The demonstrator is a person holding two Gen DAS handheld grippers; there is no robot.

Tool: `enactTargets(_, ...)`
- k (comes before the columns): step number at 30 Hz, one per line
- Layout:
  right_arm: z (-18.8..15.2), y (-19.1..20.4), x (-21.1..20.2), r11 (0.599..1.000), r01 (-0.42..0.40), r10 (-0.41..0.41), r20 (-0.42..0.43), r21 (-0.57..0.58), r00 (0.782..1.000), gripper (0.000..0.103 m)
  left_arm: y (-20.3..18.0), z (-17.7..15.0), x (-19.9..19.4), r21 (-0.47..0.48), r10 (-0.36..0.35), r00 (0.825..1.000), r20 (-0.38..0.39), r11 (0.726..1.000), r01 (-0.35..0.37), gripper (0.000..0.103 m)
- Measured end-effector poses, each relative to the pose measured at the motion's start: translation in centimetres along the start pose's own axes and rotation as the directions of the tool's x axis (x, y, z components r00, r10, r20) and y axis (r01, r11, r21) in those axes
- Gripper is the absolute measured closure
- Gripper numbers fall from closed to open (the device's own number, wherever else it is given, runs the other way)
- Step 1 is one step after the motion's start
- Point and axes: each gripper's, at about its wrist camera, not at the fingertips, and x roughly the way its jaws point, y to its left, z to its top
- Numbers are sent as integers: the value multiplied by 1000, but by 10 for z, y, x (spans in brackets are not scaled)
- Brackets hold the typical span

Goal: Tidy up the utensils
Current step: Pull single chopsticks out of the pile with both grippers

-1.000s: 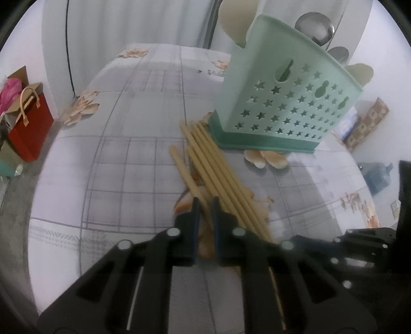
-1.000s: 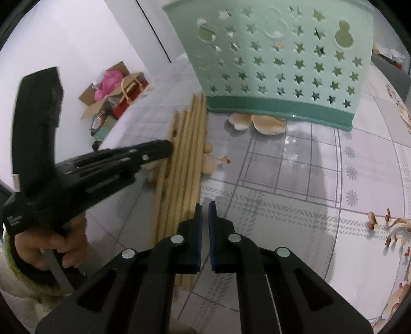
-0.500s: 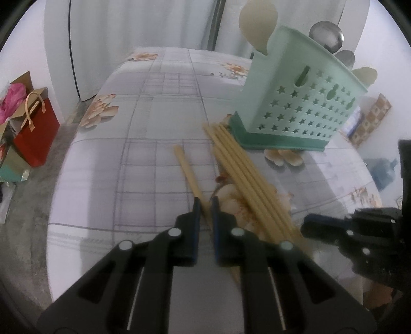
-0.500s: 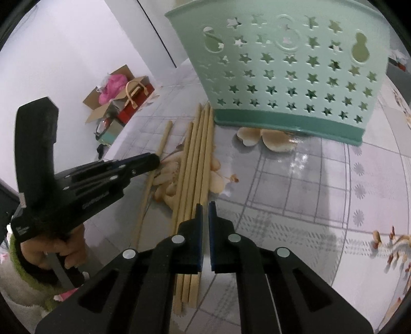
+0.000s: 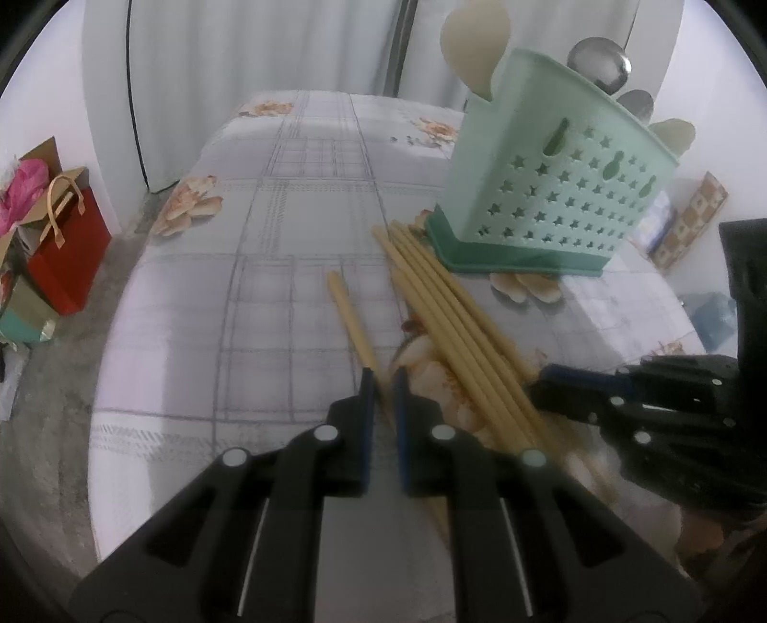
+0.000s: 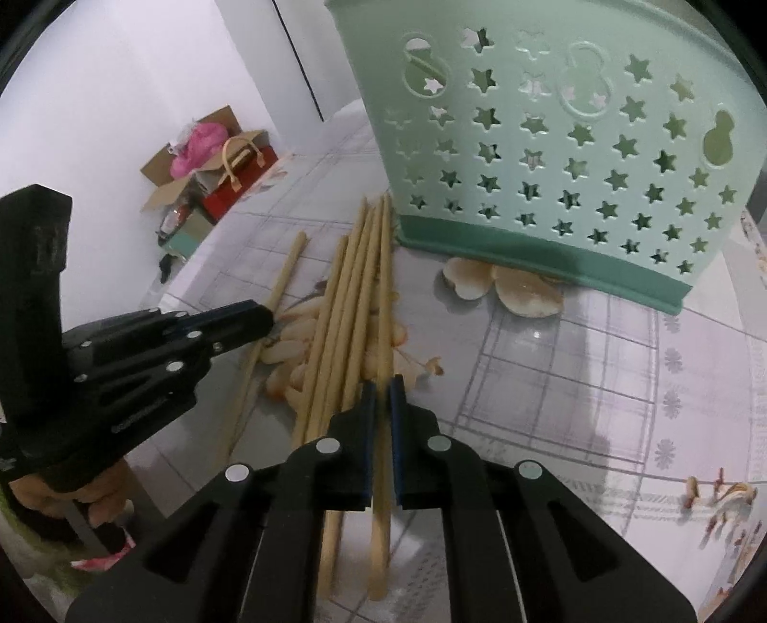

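Spoons [image 5: 474,43] stand in the mint holder [image 5: 556,177]; each gripper's jaws clamp one chopstick [image 6: 382,306].

**Plastic, wood and a shiny cloth**

The chopsticks [image 6: 357,287] look like pale, matt wood, smooth along their length. The utensil holder [image 5: 551,191] is mint-green plastic with a soft sheen, punched with star holes. Two spoons [image 5: 601,64] in it are polished metal. The tablecloth [image 6: 551,364] is glossy and smooth, throwing back light. Both grippers' bodies, left [image 5: 381,378] and right [image 6: 382,386], look like matt black plastic.
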Motion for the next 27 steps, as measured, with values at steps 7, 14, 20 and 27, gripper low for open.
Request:
enactTargets(7,-35,-21,-26,1000,14,-13,-70,9,997,97,-6,-15,-11,-10,-49,997,-53,999,48,94)
enactTargets(14,-41,-35,-35,999,16,-13,-86,36,996,95,-2,-11,-6,-45,-67,994,-83,997,63,90)
enactTargets(20,-11,-23,-10,999,52,-53,-23,-2,998,91,-7,1,4,7,2,998,-70,1000,-2,88)
enactTargets(27,-10,-16,-8,993,113,-113,3,-14,994,97,-7,3,5,6,24,998,-53,1000,-24,97)
